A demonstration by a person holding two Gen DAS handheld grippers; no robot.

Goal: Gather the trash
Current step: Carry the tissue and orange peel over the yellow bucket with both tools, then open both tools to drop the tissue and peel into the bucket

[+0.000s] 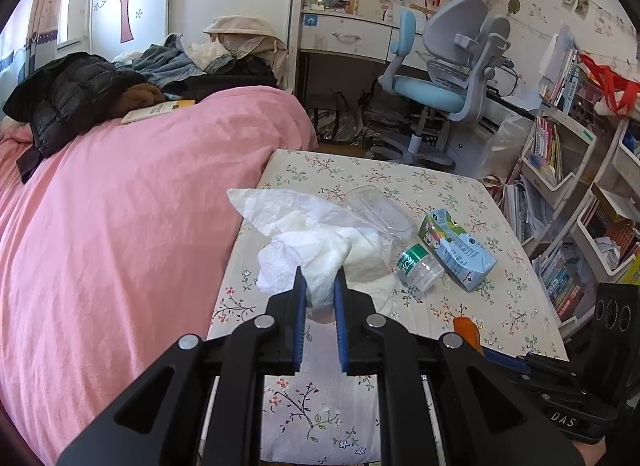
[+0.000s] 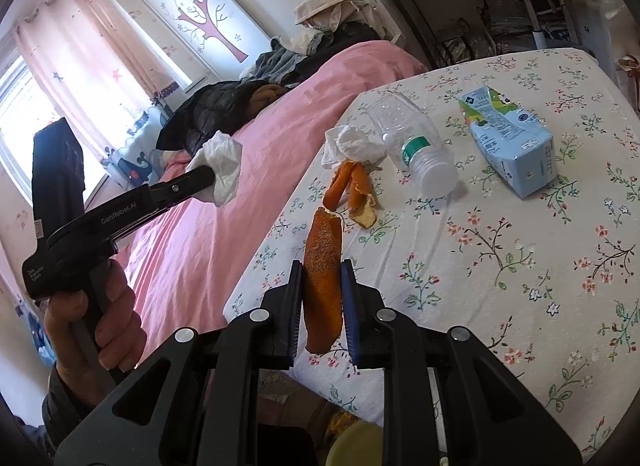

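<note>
We are midway through collecting the trash, with a piece already picked up in each hand and nothing yet dropped off.

The pink bed (image 2: 224, 201) fills the left of the scene, and the floral tabletop (image 2: 520, 266) sits just to its right, carrying what remains. On the right side of it lies the blue drink carton (image 2: 516, 141); left of that is the clear plastic bottle (image 2: 412, 145) on its side, and at the bottle's far-left end sits a crumpled tissue (image 2: 352, 143). Just nearer than that tissue are curled orange peels (image 2: 356, 189), resting on the cloth.

Our left tool (image 1: 320, 286) is clamped on a wad of white tissue (image 1: 312, 258), which it holds off the cloth; in the right wrist view this wad hangs over the bed. Our right tool (image 2: 322, 286) is closed on a long strip of orange peel (image 2: 323, 266), held upright between its blue pads above the near edge of the tabletop.

We see no clear bin. Something yellow and round (image 2: 356, 444) shows below the tabletop's near edge, but we cannot tell what it is. We judge the next move is to carry both pieces to wherever the trash goes and release them there, then come back for the bottle, carton, tissue and loose peels. The peel is stiff and should drop cleanly; the tissue may cling to the pads.
</note>
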